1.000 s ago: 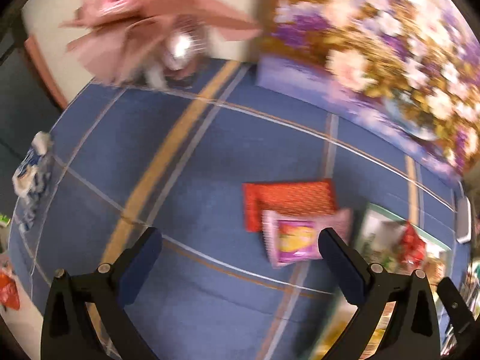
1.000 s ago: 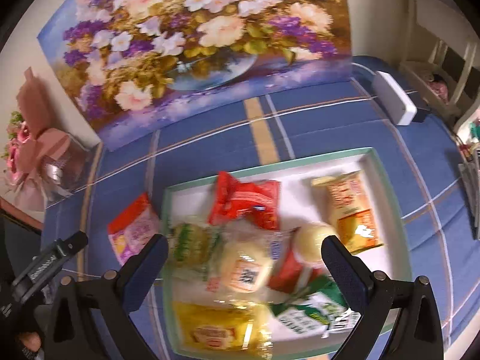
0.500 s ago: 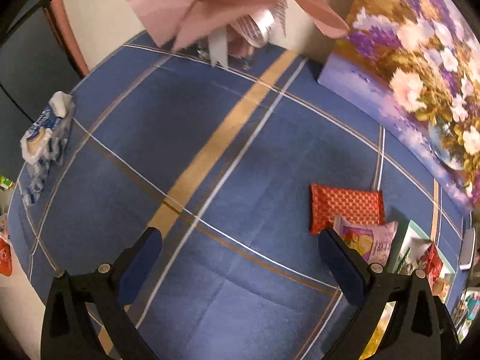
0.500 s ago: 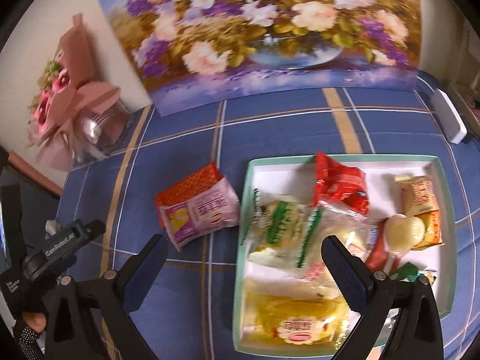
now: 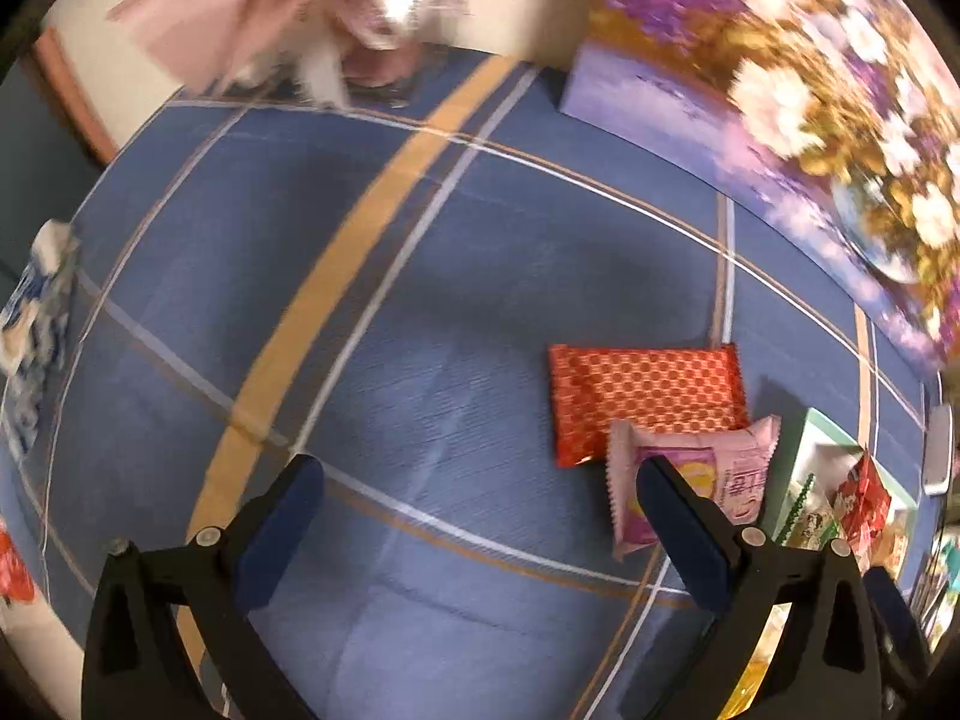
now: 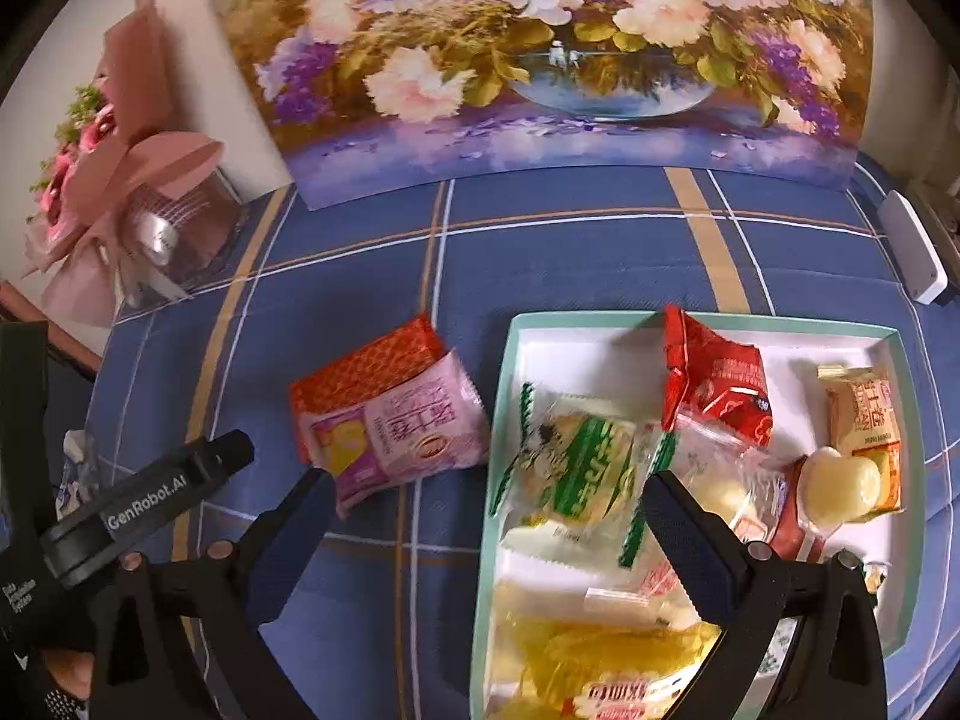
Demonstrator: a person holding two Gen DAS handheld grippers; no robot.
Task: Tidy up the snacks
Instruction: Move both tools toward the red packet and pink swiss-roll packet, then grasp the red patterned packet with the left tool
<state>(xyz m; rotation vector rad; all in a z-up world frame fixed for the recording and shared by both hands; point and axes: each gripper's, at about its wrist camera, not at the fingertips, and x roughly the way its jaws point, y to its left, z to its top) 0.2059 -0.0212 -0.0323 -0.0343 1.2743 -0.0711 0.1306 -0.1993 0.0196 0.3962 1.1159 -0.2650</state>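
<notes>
A pink snack packet (image 6: 402, 444) lies on a red dotted packet (image 6: 366, 360) on the blue checked cloth, just left of a white tray with a green rim (image 6: 501, 396). The tray holds several snacks: a green-striped cake (image 6: 576, 462), a red packet (image 6: 717, 387), an orange packet (image 6: 864, 420), a yellow bag (image 6: 606, 660). My right gripper (image 6: 486, 528) is open, hovering over the tray's left edge. My left gripper (image 5: 474, 516) is open above bare cloth, with the pink packet (image 5: 738, 474) and the red packet (image 5: 648, 396) by its right finger.
A flower painting (image 6: 540, 60) leans against the back wall. A pink bouquet (image 6: 126, 192) stands at the back left. A white box (image 6: 912, 252) lies at the far right. A blue and white tissue pack (image 5: 30, 324) sits near the cloth's left edge.
The right gripper has swung left, so the tray has shifted right in its view and the two loose packets now sit ahead. The left gripper has moved closer to the packets.
</notes>
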